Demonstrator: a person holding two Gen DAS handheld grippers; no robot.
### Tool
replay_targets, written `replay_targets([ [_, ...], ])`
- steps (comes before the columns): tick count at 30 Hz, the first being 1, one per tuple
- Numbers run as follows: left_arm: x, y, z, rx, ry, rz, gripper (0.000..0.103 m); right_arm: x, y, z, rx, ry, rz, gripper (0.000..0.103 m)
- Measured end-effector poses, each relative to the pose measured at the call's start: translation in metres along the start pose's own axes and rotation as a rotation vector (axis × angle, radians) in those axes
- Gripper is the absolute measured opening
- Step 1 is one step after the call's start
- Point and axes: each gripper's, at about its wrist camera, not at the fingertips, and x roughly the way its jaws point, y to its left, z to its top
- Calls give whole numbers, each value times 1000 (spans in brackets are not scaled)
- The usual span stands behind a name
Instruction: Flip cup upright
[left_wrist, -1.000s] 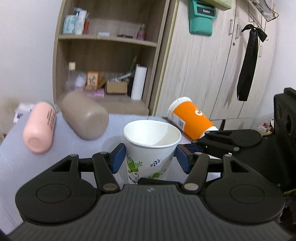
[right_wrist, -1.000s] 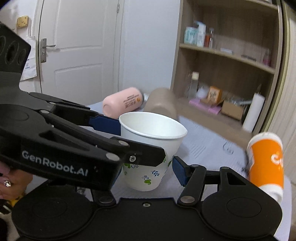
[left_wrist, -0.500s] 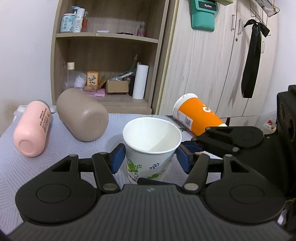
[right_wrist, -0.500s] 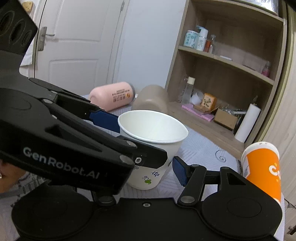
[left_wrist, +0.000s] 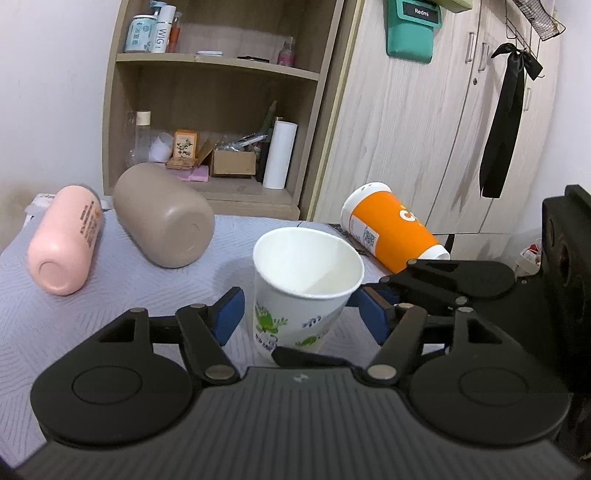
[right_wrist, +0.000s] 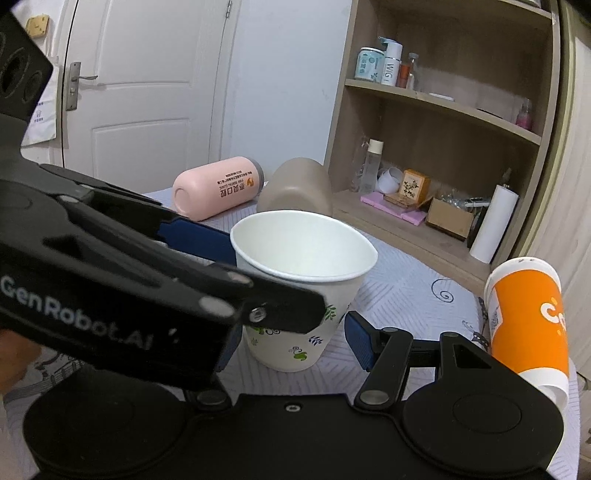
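- Pink bottle (left_wrist: 64, 243) and tan bottle (left_wrist: 162, 218) lie far left on the table (left_wrist: 110, 295).
- Paper cup (left_wrist: 304, 284) stands mouth-up, centre, between both spread grippers.
- Left gripper (left_wrist: 301, 314) and right gripper (right_wrist: 291, 339): wide apart, holding nothing.
- Orange cup (left_wrist: 391, 229) lies far right.

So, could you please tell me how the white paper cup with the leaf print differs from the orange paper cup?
The white leaf-print paper cup stands mouth up, slightly tilted, while the orange paper cup lies on its side. The white one sits between the pads of both grippers; the orange one lies untouched near the table's edge. The white cup looks shorter and wider, the orange taller and slimmer. Both are tapered paper cups on the grey patterned tablecloth.
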Motion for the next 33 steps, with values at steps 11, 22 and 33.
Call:
replay_targets([
  [11,-43,12,-13,-52,-25,42,71,-29,8,-12,74,23,-60,72],
  [22,-102,4,-22,-26,-165,140,71,-105,37,-31,173,-159,-194,72],
  [33,-146,-6,-28,0,-253,207,80,-150,61,-31,183,-276,-393,80],
])
